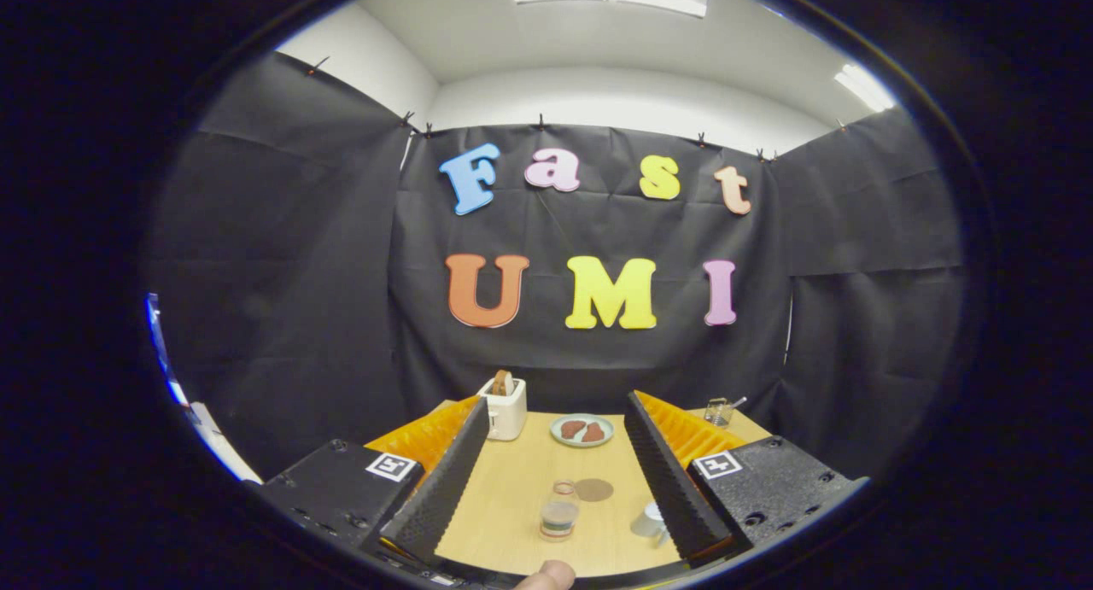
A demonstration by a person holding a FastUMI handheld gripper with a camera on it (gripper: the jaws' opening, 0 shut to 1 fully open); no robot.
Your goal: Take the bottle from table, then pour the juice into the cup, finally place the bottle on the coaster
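while the jaws (557, 479) stand released, wide apart and gripping nothing, the bottle (559, 511) sits upright on the desk (512, 496) between them, near their base, so the task looks to be at its very start; the bottle is small, clear, with dark juice low in it, and seems lined up midway in the gap so both sides can meet it evenly; the coaster (593, 489), a flat brown disc, lies just beyond the bottle, apart from it; the cup (649, 519) stands beside the right finger, partly hidden by it; farther off are a toaster (504, 409) and a plate (581, 430) with food; a fingertip (546, 576) shows at the near edge, likely the holder's hand; moving forward and low would bring the bottle deeper before closing.
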